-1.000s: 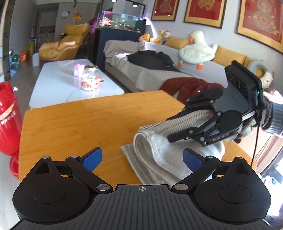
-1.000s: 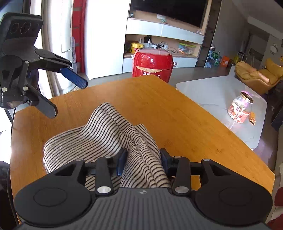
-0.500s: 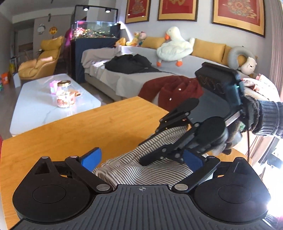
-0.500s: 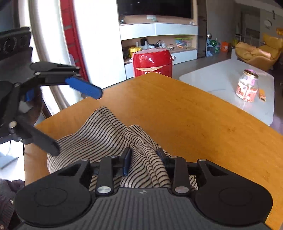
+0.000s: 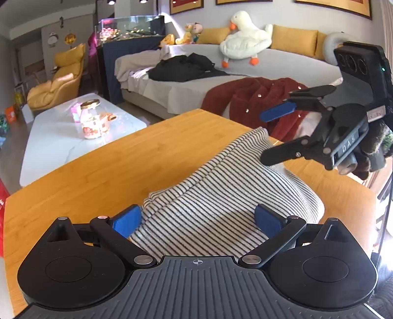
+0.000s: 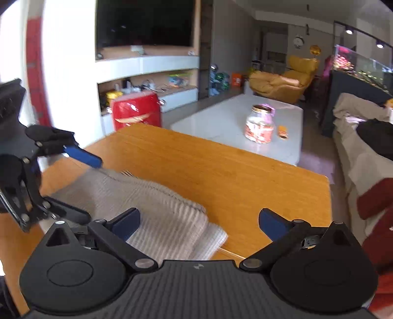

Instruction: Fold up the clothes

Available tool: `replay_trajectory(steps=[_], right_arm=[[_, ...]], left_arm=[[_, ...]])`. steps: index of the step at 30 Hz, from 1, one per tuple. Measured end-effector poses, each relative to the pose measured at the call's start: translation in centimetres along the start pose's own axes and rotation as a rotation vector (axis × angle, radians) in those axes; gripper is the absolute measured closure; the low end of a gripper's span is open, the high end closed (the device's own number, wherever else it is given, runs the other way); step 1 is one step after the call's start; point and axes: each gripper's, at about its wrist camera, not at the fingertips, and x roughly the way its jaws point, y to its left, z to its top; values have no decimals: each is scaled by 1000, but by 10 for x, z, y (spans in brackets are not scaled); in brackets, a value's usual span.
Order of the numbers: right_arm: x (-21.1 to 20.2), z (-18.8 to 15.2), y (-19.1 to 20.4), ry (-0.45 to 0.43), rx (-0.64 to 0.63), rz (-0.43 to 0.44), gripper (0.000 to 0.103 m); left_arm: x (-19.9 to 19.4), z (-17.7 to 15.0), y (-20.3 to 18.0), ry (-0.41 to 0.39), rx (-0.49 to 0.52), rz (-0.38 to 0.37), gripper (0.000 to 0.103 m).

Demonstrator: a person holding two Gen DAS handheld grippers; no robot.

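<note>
- Presently, striped garment (image 5: 221,196) lies bunched on the bench (image 5: 110,171) — near edge.
- Left gripper (image 5: 196,218) released, straddling it.
- Right gripper (image 6: 199,220) opening, pads clear — bare bench beyond.

place: home living room | cues: sofa (image 5: 282,66), TV (image 6: 145,23), fish tank (image 5: 132,27)

My left tool (image 5: 197,218) is matte black, with a ribbed housing, two round discs, silver screw heads on its linkage arms and blue pads (image 5: 126,219). My right tool (image 5: 271,137) matches it, carrying a black box with three round openings, a green light and pale lettering. I wear a dark knitted glove (image 5: 373,152).
</note>
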Motion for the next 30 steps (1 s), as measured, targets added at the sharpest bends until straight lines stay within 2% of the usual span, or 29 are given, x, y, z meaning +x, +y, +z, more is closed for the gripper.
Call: replay_trajectory(steps=[2, 6, 8, 15, 17, 19, 22, 26, 30], right_arm=[[20, -11, 1, 50, -8, -80, 0], [35, -21, 7, 41, 12, -112, 0], [34, -23, 7, 36, 1, -118, 0], [31, -28, 8, 23, 70, -134, 0], [27, -30, 12, 25, 93, -152, 0], [25, -32, 15, 23, 108, -166, 0], [26, -33, 14, 25, 139, -153, 0], [23, -33, 4, 39, 210, -110, 0], [-1, -34, 7, -25, 201, -79, 0]], left_arm=[[13, 6, 10, 26, -41, 19, 1], [32, 10, 28, 78, -130, 32, 1], [31, 10, 33, 80, -156, 26, 1], [7, 4, 30, 79, -176, 74, 2], [-11, -3, 30, 62, -185, 35, 1], [-27, -16, 28, 41, -186, -51, 0], [-34, -39, 21, 56, -181, -125, 0], [-23, -54, 10, 85, -186, -124, 1], [-10, -53, -3, 96, -234, -140, 3]])
